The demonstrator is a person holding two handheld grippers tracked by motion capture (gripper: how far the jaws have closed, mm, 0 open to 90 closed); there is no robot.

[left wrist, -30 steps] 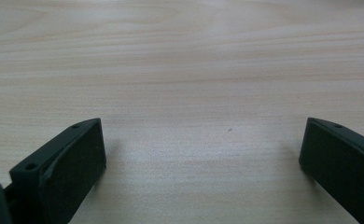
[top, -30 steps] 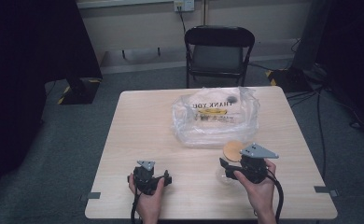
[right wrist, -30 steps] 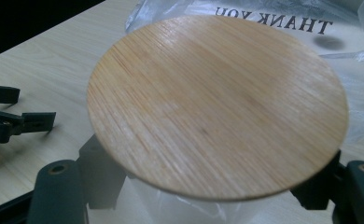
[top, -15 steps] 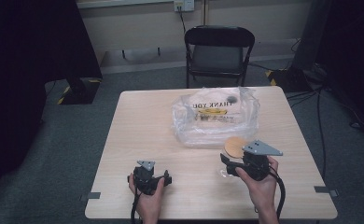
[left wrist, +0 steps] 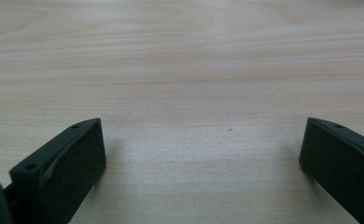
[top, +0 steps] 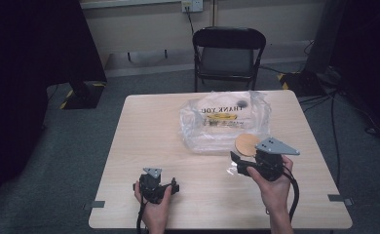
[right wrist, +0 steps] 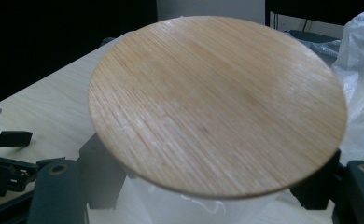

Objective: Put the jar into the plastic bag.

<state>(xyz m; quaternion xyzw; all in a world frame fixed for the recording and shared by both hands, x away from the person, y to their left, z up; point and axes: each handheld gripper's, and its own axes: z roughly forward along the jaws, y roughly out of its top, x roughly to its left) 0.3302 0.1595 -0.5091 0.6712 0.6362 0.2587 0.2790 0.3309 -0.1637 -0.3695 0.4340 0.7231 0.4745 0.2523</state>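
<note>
Right gripper (top: 240, 165) grips a jar under its wooden lid (right wrist: 217, 105), lifted beside the bag (top: 224, 122); left gripper (left wrist: 201, 158) rests open on my table (top: 149, 126). Placement remains, I judge.

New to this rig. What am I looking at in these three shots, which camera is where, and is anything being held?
No robot here: a person holds a pair of hand tongs in each hand at a wooden table.

The high view comes from a fixed camera above the person's side, with the left tongs at its left and the right tongs at its right. The other two views come from cameras riding on each pair of tongs.

On the table lies a clear plastic bag printed THANK YOU. A black chair stands behind.

The left tongs are open over bare wood. The right tongs appear to grip a clear container topped by a round wooden lid, just off the bag.
</note>
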